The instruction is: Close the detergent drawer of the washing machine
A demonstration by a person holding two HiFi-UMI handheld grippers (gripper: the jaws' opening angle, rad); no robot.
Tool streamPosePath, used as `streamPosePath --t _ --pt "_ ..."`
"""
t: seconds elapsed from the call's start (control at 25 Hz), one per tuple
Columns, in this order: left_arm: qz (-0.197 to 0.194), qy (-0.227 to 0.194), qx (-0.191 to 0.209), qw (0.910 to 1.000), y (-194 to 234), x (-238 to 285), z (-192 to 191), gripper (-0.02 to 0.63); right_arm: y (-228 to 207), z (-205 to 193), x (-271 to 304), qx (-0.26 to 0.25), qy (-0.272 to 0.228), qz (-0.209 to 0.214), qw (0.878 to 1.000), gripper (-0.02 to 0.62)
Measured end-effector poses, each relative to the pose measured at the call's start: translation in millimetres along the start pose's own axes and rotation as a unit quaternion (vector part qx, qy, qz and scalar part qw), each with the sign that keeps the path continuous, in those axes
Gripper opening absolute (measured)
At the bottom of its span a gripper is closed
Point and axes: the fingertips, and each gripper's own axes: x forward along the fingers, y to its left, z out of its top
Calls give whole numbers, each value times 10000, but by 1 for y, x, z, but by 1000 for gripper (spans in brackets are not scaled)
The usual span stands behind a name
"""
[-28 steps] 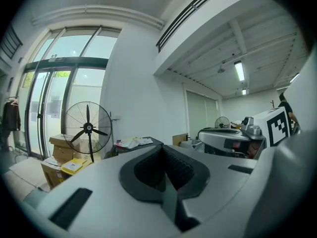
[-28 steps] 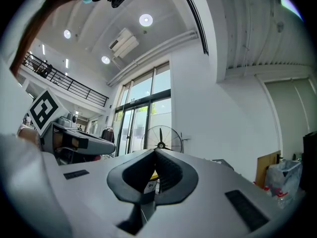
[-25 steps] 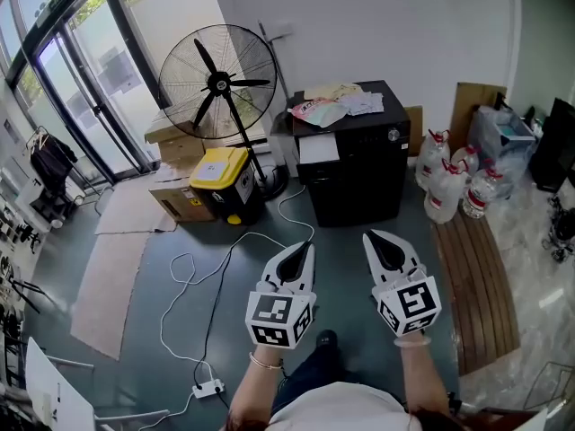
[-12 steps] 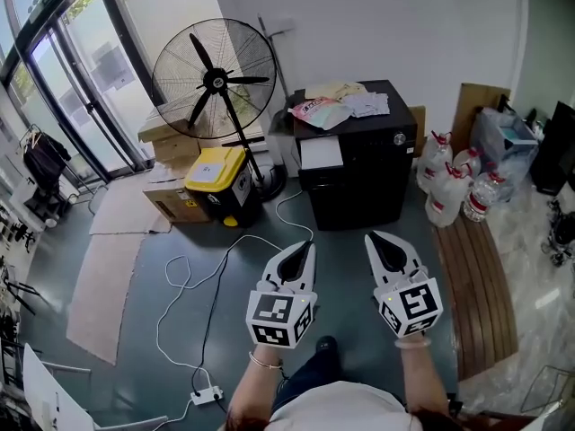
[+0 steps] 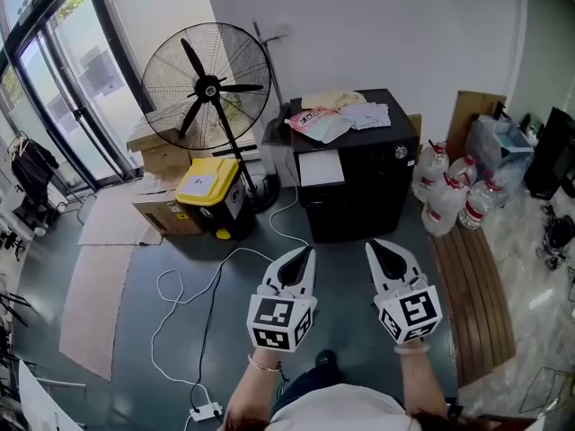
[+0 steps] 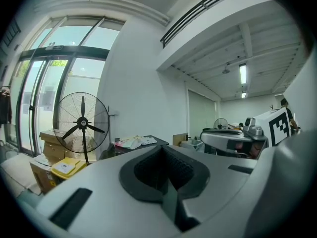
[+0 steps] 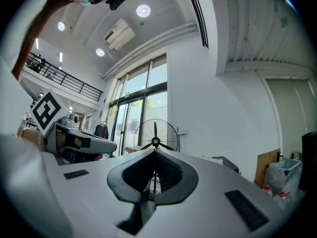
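Landmark: black washing machine (image 5: 364, 182), standing against the white wall.
Detergent drawer: white drawer (image 5: 321, 167) at the upper left of the machine's front; its face appears to stand out past the black front, but how far cannot be told.
Left tongs: left gripper (image 5: 307, 251) is closed with its jaws together and nothing between them. It hovers over the floor in front of the machine's left half, tips toward it and well apart from it.
Right tongs: right gripper (image 5: 371, 243) is also closed and empty. It is beside the left one, facing the machine's right half and well apart from it.
Machine top: papers and bags (image 5: 337, 115) cover the left and middle; some reach the front edge above the drawer.
Left edge of machine: the standing fan (image 5: 208, 86) has its base near the machine's left front corner. A yellow-lidded box (image 5: 208, 187) and a cardboard box (image 5: 162, 214) lie further left.
Right edge of machine: water bottles (image 5: 445, 196) crowd just beside the right front corner. A wooden slatted board (image 5: 472, 285) runs from them towards the person.
Open room: a bare strip of grey-blue floor (image 5: 346, 263) lies between both gripper tips and the machine's front.
Floor hazard: a white cable (image 5: 216, 281) loops from the machine's left front corner across the floor left of the left gripper.
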Motion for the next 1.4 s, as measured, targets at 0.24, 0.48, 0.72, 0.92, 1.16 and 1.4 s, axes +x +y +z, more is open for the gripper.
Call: streamPosePath --t 0.24,0.48,0.72,0.92,1.16,1.4 --pt "-110 24 -41 9999 28 22 0 17 -8 -1 34 75 16 -108 9999 26" --pt "-249 43 2 9997 54 42 -3 17 -15 -11 64 145 139 -309 9993 26" --pt "-331 36 49 9994 78 63 -4 17 -23 -15 92 282 134 -442 9985 26" --pt "-377 47 25 9993 94 74 -8 17 -28 -21 109 322 172 -554 9978 28" --pt "-417 123 5 9991 106 87 -14 18 -38 -24 125 263 249 -641 9973 28" --pt "-419 182 -46 9989 118 109 -22 18 -56 -33 143 167 299 -665 9972 29"
